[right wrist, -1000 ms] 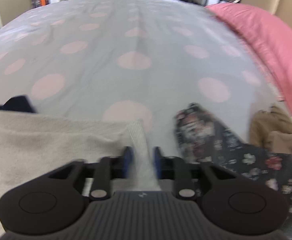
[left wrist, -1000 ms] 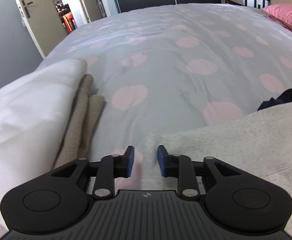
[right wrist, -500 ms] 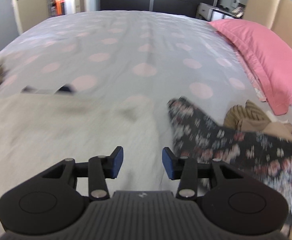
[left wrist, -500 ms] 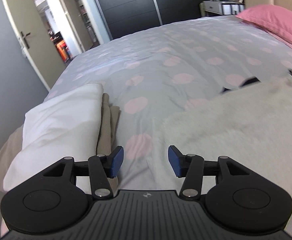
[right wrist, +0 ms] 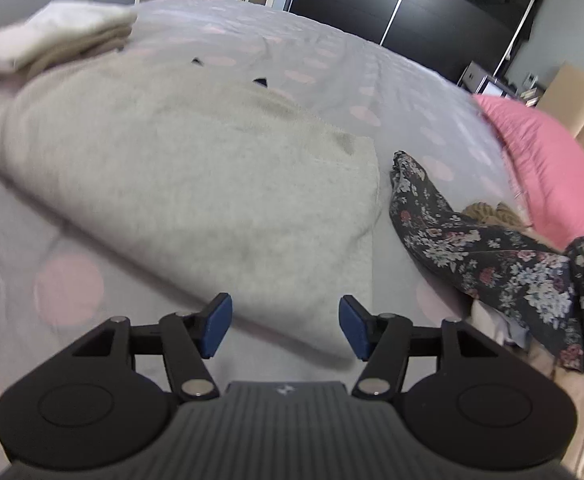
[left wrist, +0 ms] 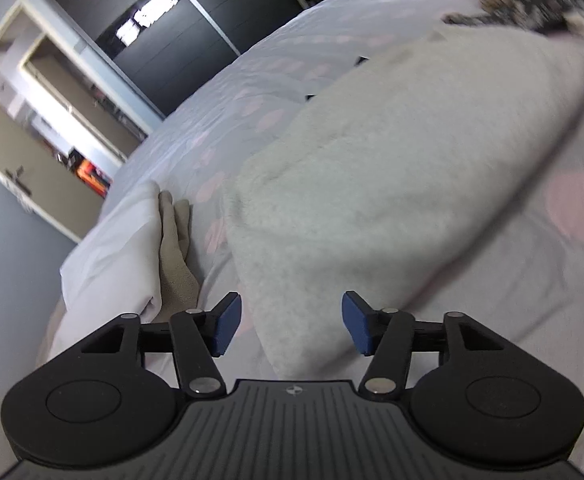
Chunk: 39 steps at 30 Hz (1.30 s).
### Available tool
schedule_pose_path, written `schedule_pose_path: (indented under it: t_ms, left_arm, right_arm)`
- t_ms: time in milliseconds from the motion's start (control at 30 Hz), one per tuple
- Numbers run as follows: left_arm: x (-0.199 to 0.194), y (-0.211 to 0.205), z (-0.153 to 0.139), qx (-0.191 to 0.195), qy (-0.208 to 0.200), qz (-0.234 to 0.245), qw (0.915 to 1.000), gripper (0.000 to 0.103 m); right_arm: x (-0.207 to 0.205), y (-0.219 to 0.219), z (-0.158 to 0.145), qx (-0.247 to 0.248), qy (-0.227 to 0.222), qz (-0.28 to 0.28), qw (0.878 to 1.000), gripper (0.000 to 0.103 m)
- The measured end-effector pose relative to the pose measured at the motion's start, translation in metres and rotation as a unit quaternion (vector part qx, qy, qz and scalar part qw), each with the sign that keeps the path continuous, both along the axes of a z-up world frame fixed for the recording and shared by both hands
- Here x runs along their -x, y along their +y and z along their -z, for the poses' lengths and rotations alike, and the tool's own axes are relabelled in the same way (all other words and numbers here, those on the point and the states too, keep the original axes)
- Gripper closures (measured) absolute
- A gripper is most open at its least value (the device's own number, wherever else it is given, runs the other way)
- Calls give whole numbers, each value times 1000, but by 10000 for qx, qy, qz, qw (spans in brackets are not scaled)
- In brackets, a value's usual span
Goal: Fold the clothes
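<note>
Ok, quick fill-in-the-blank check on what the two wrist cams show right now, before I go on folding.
1. The bedspread is grey with ____ dots.
2. The dark floral garment lies to the ____ of the light grey sweater in the right wrist view.
3. The left claw and the right claw are opening, and their blue pads grip ____.
4. In the left wrist view, a folded ____ cloth lies on a beige one.

Missing words: pink; right; nothing; white

You're in a home bedroom: a grey bedspread with pink dots [right wrist: 332, 60], a pink pillow [right wrist: 540, 160], black wardrobe doors [left wrist: 179, 40].
</note>
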<state>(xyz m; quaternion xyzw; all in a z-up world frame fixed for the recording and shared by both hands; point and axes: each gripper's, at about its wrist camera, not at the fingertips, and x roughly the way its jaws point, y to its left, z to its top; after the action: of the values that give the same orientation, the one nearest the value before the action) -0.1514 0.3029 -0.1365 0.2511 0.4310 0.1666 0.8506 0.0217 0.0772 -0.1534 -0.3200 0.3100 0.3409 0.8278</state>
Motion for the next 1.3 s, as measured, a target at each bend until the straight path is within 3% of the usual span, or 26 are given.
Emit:
schedule_pose_path:
  t_ms: [100,233,367,500,600,767,967,1067,1300]
  left_arm:
    - [7,-27,29,-727,413,173,9964,44]
    - [10,-45,58,-1370,570,402,9881,44]
    - [9,-49,86,-2316,696,616,9684,44]
    - [1,-37,105,-2712,823,712,9563,44]
    - [-10,-29,119,-2785,1028,802,9516,43]
    - [-29,-28,129,-3030,825,1044,9437,43]
    - [-43,-20,131,-2773,702,1235,9502,45]
    - [-43,-15,125,-2553,653,1310,9557,44]
    - [-45,-13,122,-2426,618,1409,9578,40]
  right_arm:
    - [25,3,23,505,-503,-92,9974,40]
    - [47,3,50,938,-1176,-419,9877,40]
    - [52,5,71,1483,-1773,-875,9690,40]
    - [42,9,83,1704,-1904,-1014,9615,36]
    - [40,15,92,1842,-2127,-1222,9518,36]
    - [26,21,94,1823,-2270,-1292,9479,34]
    - [11,27,99,1850,-2476,-1426,9403,33]
    - [3,29,99,1787,-2471,-1415,9418,33]
    - [-11,39,100,1695,-2383,-1367,9465,34]
